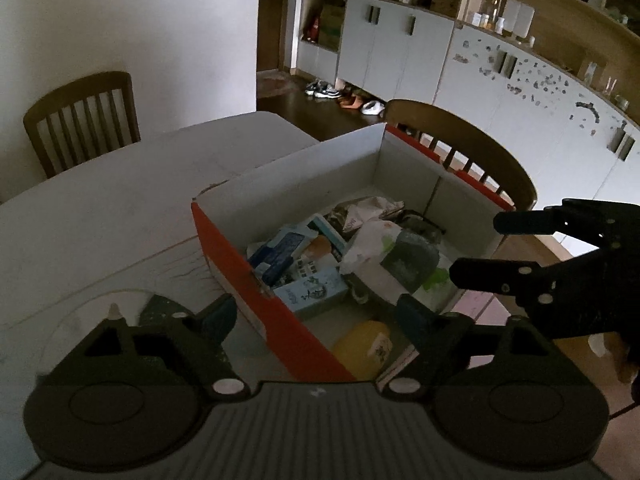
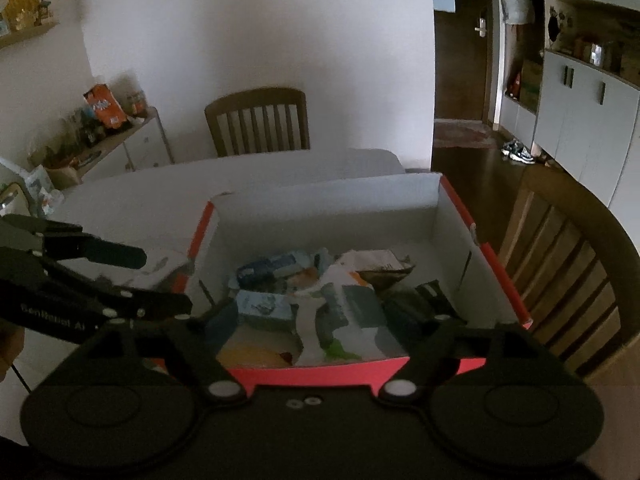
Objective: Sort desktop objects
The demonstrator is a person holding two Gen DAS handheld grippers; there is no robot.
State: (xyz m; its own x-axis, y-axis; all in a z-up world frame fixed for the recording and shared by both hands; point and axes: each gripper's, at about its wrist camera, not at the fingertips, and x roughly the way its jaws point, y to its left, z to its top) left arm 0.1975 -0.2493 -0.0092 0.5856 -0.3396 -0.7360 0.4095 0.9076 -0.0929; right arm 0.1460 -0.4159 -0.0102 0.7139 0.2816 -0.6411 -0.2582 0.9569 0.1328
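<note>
While dim light fills the dining room, the left wrist view looks down on a red cardboard box [image 1: 256, 280] with white inner walls, standing on a pale table [image 1: 120, 208]. The left gripper [image 1: 316, 316] hangs above the box's near corner with its 2 fingers spread wide and nothing between them. Inside the box lie a light blue carton [image 1: 312, 292], a dark blue packet [image 1: 276, 256], a white-and-green pouch [image 1: 384, 256] and a yellow item [image 1: 360, 346]. The right gripper [image 1: 476, 248] reaches in from the right over the box's far rim, fingers parted and empty. A wooden chair [image 1: 80, 120] stands at the table's far side, and another chair [image 1: 472, 148] sits just behind the box.

Seen from the right wrist, the right gripper [image 2: 320, 316] hovers over the box's [image 2: 320, 372] near red wall, fingers released and holding nothing. The light blue carton [image 2: 264, 306] and white-and-green pouch [image 2: 348, 320] rest among the heap inside. The left gripper [image 2: 160, 280] enters from the left, just beside the box's left wall, its fingers apart. A wooden chair [image 2: 258, 120] stands against the white wall beyond the table [image 2: 160, 184].
</note>
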